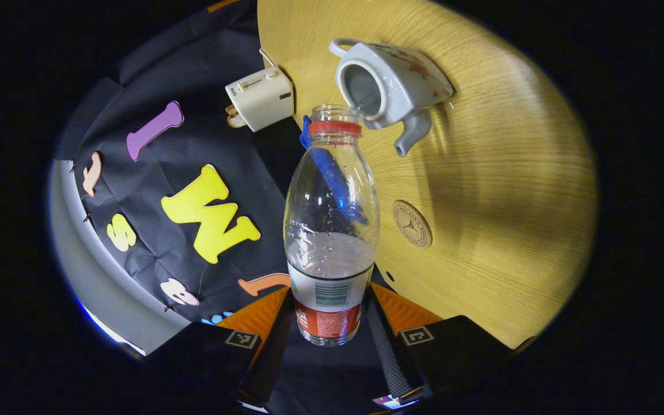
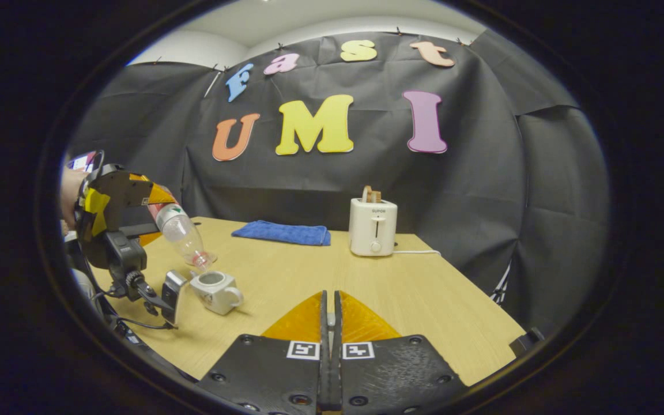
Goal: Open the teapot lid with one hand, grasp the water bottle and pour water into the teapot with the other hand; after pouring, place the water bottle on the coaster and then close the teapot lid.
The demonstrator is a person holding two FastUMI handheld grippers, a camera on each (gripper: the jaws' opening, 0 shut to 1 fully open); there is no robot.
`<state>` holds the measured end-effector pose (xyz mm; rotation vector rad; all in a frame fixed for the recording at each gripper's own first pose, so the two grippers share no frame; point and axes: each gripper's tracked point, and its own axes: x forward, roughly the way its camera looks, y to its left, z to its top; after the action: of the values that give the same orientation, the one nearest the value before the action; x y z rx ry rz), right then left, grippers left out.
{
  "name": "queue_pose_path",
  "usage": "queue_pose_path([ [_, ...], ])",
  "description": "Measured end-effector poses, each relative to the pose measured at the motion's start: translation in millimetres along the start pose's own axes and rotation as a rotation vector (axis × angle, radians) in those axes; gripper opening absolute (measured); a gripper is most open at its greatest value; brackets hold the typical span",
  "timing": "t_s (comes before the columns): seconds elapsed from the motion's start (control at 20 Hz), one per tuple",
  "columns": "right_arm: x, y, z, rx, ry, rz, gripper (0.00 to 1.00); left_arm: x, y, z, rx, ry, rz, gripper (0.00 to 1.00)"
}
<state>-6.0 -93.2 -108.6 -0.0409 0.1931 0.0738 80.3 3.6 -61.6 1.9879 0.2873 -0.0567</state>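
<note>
Wooden round table (image 1: pixel 482 190) carries the open white ceramic teapot (image 1: pixel 387 86). Left gripper (image 1: pixel 329 323) clamps the clear plastic water bottle (image 1: pixel 332 230), mouth tilted just beside the teapot's opening. Right gripper (image 2: pixel 328 328) is closed, empty, well apart.

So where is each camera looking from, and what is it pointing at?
Left gripper view: rides on the left gripper, whose jaws clamp the tilted water bottle; it looks down the bottle at the open teapot, coaster and table.
Right gripper view: rides on the right gripper, jaws closed; it faces across the table at the booth wall, with a hand holding the other gripper.
Shared: bottle, teapot, toaster, table.
</note>
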Motion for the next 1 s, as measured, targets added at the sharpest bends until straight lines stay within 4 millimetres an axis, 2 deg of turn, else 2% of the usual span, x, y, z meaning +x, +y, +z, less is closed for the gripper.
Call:
queue_pose_path([
  [0.65,-1,0,4,-0.002,-0.007,-0.007,0.00,1,4,-1,-0.023,-0.007,0.059,0.74],
  [0.9,-4,2,7,0.006,-0.012,-0.007,0.00,12,-6,-9,-0.177,-0.003,0.048,0.74],
  [1.0,-4,5,10,0.019,-0.014,0.007,0.00,12,-23,-10,-0.279,-0.007,0.007,0.74],
])
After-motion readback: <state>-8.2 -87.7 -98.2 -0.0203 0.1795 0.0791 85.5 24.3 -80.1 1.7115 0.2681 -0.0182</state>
